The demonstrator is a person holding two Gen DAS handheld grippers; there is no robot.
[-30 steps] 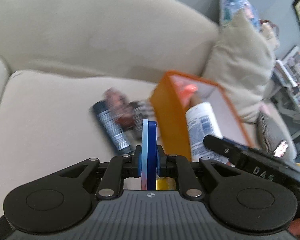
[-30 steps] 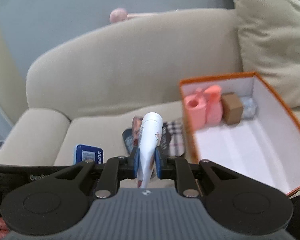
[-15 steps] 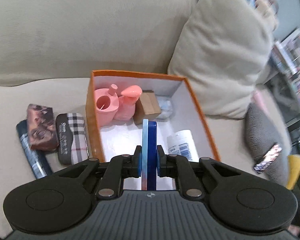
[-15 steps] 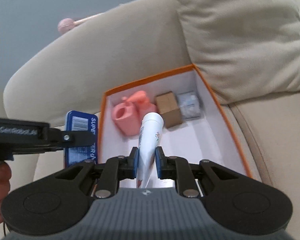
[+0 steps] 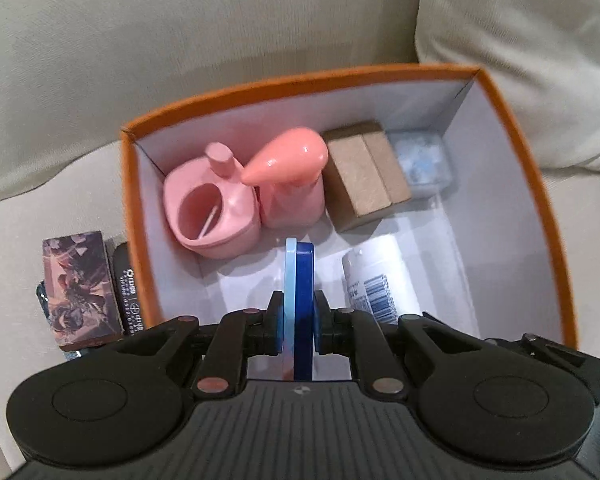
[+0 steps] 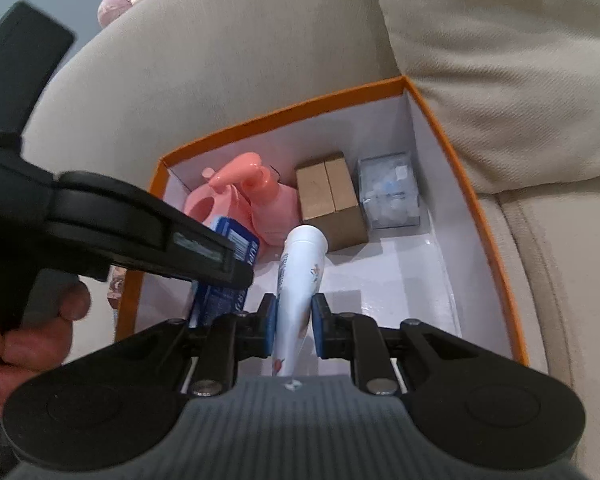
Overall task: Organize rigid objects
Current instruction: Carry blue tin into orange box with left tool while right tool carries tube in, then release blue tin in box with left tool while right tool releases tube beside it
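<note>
An orange box (image 5: pixel 540 200) with a white inside sits on the beige sofa. It holds a pink jug (image 5: pixel 212 212), a pink pump bottle (image 5: pixel 292 176), a brown carton (image 5: pixel 364 176) and a clear packet (image 5: pixel 420 164). My left gripper (image 5: pixel 298 320) is shut on a flat blue tin (image 5: pixel 300 280), held edge-on over the box; the tin also shows in the right wrist view (image 6: pixel 236 244). My right gripper (image 6: pixel 294 324) is shut on a white tube (image 6: pixel 300 264) over the box (image 6: pixel 480 232). The tube shows in the left wrist view (image 5: pixel 380 280).
Left of the box on the seat lie a patterned box (image 5: pixel 80 288) and a dark case (image 5: pixel 126 292). A large beige cushion (image 5: pixel 532 52) leans at the box's right. The sofa back (image 5: pixel 180 40) rises behind.
Both grippers have moved from beside the box to over it and lower toward its inside, each still holding its item.
</note>
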